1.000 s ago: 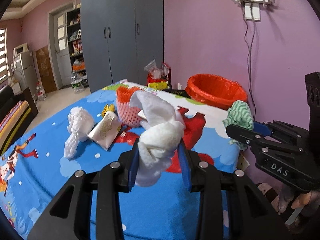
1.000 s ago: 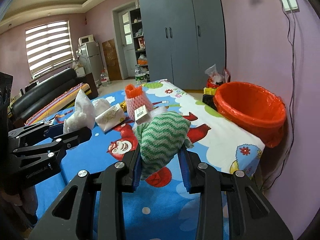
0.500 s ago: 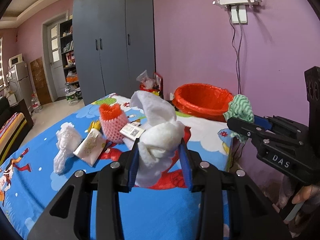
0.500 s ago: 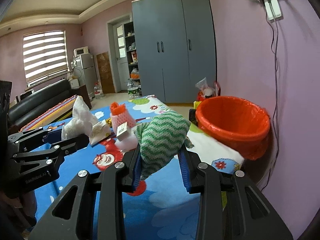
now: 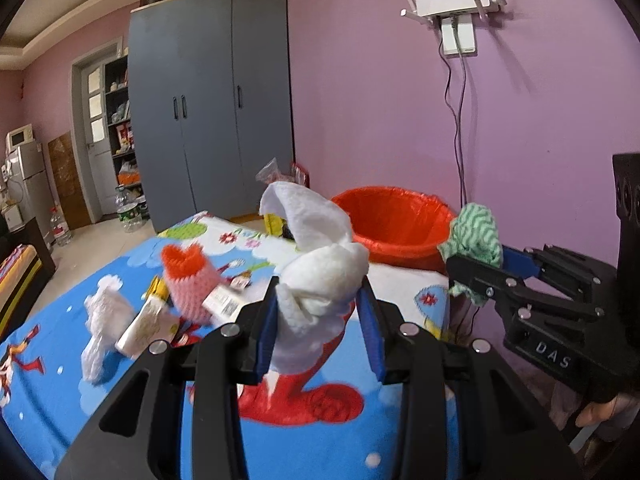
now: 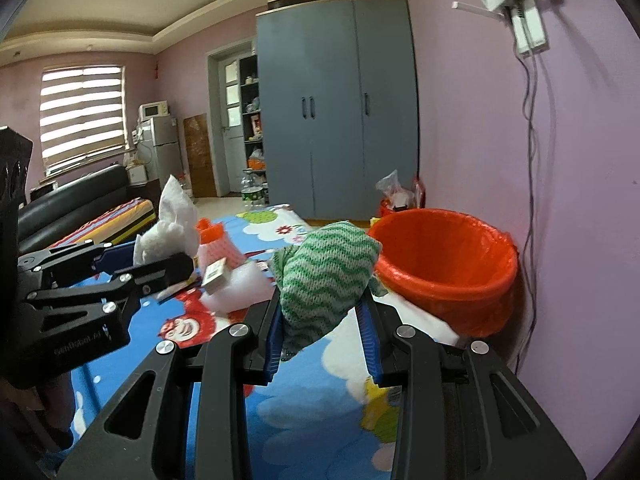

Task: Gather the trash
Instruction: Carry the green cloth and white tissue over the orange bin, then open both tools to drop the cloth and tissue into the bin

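My left gripper [image 5: 318, 320] is shut on a crumpled white tissue [image 5: 320, 272], held up above the cartoon-print blue bedspread [image 5: 312, 432]. My right gripper [image 6: 322, 320] is shut on a green-and-white wavy cloth [image 6: 326, 276]; the cloth [image 5: 476, 236] also shows at the right of the left wrist view, in the right gripper [image 5: 480, 268]. An orange bin with an orange liner [image 6: 444, 256] stands against the purple wall just past the bed's far right corner, ahead of both grippers. In the right wrist view the left gripper [image 6: 160, 256] with its tissue [image 6: 170, 224] is at left.
On the bedspread lie a pink-and-orange foam net [image 5: 188, 280] with a labelled tag, a pale wrapper [image 5: 144, 324] and another white tissue [image 5: 102, 320]. A grey wardrobe [image 5: 212, 120] stands behind. Cables [image 6: 532, 152] hang down the wall beside the bin.
Both grippers have moved across the bed toward the orange bin with their loads, and the bin now looms larger. The grips look the same.
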The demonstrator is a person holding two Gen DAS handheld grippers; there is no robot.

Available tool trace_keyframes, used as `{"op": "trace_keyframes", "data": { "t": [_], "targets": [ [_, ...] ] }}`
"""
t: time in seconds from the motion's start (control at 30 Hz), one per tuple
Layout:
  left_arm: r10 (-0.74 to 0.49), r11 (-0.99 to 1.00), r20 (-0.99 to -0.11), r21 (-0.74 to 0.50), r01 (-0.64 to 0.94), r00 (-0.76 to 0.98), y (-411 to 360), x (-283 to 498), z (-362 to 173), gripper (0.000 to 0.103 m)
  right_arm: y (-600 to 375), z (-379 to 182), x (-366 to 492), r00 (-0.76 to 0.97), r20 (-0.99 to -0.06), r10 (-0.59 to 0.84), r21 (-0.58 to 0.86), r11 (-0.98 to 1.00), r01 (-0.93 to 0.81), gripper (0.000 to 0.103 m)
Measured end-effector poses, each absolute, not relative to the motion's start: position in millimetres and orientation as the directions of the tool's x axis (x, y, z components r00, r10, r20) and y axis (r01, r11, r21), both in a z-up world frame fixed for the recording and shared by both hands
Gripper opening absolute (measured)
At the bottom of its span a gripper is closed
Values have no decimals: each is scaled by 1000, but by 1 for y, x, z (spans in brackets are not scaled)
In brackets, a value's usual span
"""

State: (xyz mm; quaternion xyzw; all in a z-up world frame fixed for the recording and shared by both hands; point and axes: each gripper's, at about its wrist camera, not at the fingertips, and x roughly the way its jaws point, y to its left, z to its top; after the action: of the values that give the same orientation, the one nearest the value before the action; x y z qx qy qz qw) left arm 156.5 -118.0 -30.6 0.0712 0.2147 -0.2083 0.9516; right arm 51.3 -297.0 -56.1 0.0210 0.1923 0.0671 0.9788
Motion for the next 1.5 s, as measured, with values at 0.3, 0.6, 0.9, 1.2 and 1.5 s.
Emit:
{"op": "trace_keyframes", "data": {
  "t": [0.3,0.6,0.9,1.2,1.5],
  "targets": [
    [-421,873,-423,51,485,802,-161,198,-20,37,-344,-57,76,923,-382,47,49,998,-31,33],
    [-478,826,-459,55,561,749,-223,268,-20,38,-396,-69,131,914,-405,-21,29,999,36,33],
    [-516,793,-464,59,606,720,-288,353,-22,47,-437,-88,195,908,-412,-71,26,996,90,38],
    [-449,829,-491,84,554,746,-317,403,-37,84,-453,-111,231,896,-433,-99,6,994,113,66],
    [-387,878,-485,68,475,784,-267,342,-31,97,-442,-97,172,902,-421,-96,61,989,134,66]
  ]
}}
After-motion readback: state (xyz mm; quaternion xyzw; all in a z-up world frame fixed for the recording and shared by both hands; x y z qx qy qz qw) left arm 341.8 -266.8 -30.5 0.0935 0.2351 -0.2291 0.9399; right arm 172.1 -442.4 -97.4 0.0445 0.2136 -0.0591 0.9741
